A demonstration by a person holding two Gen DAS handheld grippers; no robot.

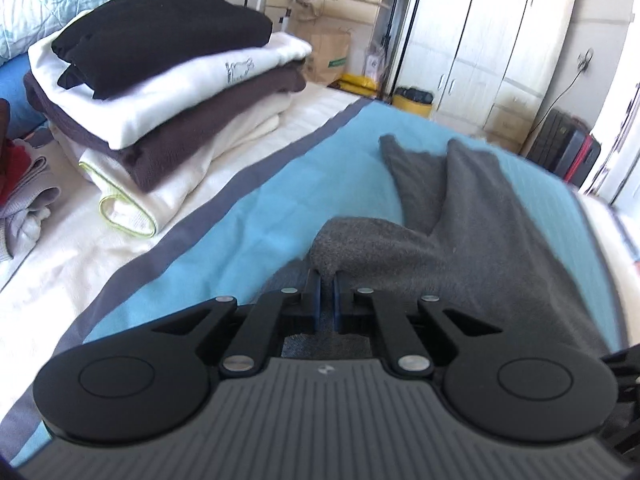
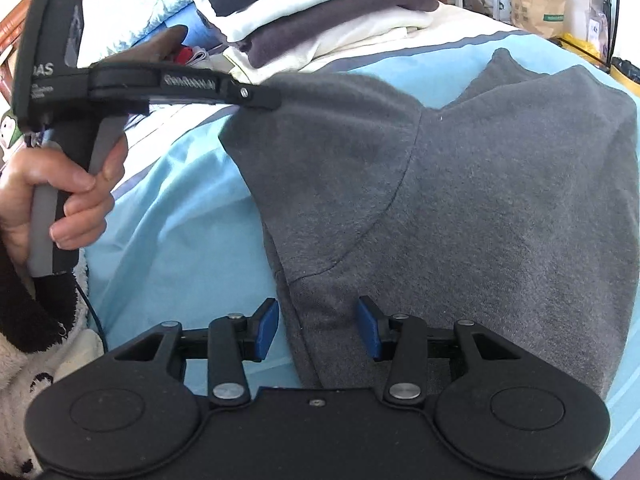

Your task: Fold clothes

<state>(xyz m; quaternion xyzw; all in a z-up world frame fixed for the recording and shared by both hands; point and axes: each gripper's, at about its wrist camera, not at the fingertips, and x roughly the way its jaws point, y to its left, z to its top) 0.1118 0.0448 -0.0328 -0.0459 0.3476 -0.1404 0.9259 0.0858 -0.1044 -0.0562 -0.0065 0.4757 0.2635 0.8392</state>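
Fleece, soft and limp: the grey fleece garment [image 2: 480, 200] lies on the bed's blue blanket [image 1: 240, 216]. Left claw [image 1: 327, 280] is clamped on its sleeve edge, lifting it. Right claw [image 2: 318, 328] stands apart over the hem; pinch a corner there, since one grip lets it sag.

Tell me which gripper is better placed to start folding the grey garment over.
Left. The left gripper is shut on the grey garment's corner, lifting it; the right gripper is open, gripping nothing.

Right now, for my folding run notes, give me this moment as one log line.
left gripper: shut on grey garment | right gripper: open over its hem | surface: blue blanket | folded stack: behind
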